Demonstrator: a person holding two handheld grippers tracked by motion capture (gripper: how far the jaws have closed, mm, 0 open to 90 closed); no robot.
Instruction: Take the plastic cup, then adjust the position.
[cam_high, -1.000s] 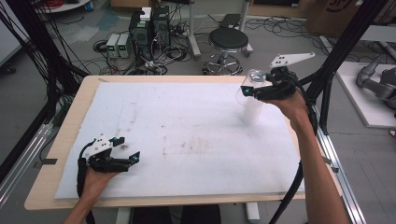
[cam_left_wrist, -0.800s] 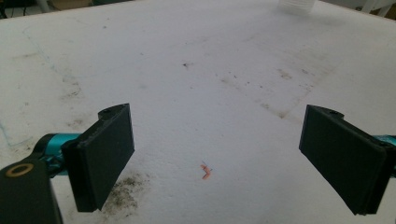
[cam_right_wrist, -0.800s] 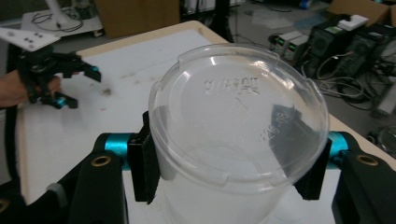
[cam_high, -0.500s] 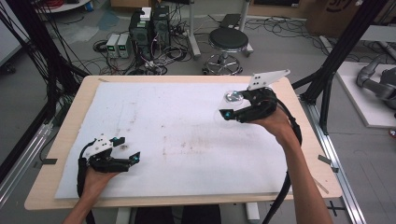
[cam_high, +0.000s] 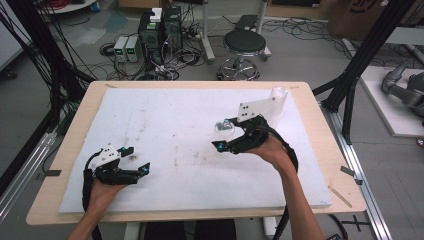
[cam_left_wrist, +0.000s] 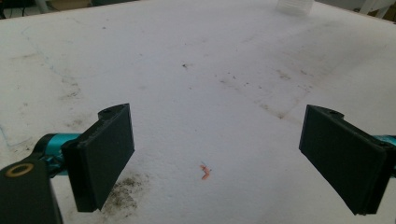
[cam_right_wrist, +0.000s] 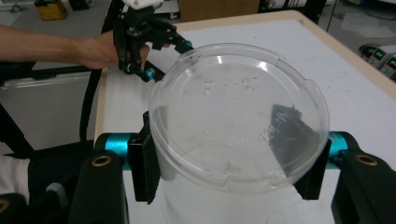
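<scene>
The right tool (cam_right_wrist: 233, 172) is clamped on a clear round plastic cup (cam_right_wrist: 238, 116); its two black jaws press on the cup's wall from both sides, just under the rim. In the right gripper view the open mouth of the cup faces the camera, and embossed letters show through its transparent bottom. In the high view the right tool (cam_high: 235, 142) is above the middle-right part of the desk, and the cup (cam_high: 223, 129) sits at its front end, above the surface and not resting on it, as far as I can judge.

The left tool (cam_left_wrist: 215, 158) has its jaws wide apart with nothing between them. Under it there is only the stained white foam sheet (cam_left_wrist: 196, 70) with a small orange crumb (cam_left_wrist: 204, 171). In the high view the left tool (cam_high: 131, 162) is near the front-left corner of the sheet, well apart from the cup.

Far back on the right side of the sheet stands another clear plastic piece (cam_high: 278, 102), partly hidden behind the grey plate of the right tool; I cannot tell what it is exactly.

About the progress: the picking up of the cup is done, because the grip looks firm and the cup is off the desk. What is left, I think, is to bring the cup to its place and set it down, maybe with help of the free left tool. Where this place is, the pictures do not tell.
</scene>
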